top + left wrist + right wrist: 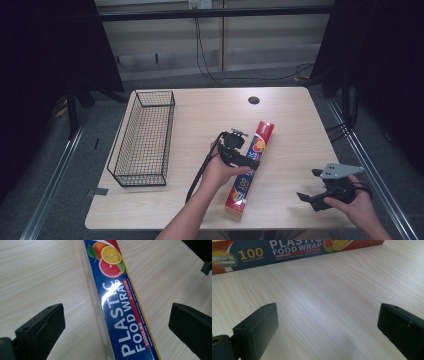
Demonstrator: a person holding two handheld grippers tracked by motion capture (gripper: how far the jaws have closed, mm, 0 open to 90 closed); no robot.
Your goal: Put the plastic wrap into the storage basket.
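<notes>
You're lining up the grab: your left gripper (116, 322) straddles the food wrap box (117, 305), jaws spread wide; next, lower and squeeze; right gripper (327, 327) idles open

A light wooden table (295, 125) with rounded corners carries two things. A black wire basket (142, 137) stands along its left side, its long axis running from the near edge toward the far one. A long box of plastic food wrap (250, 167) lies flat near the middle, slanting from the near edge away to the right. A small dark round hole (254, 100) sits near the table's far edge.
</notes>
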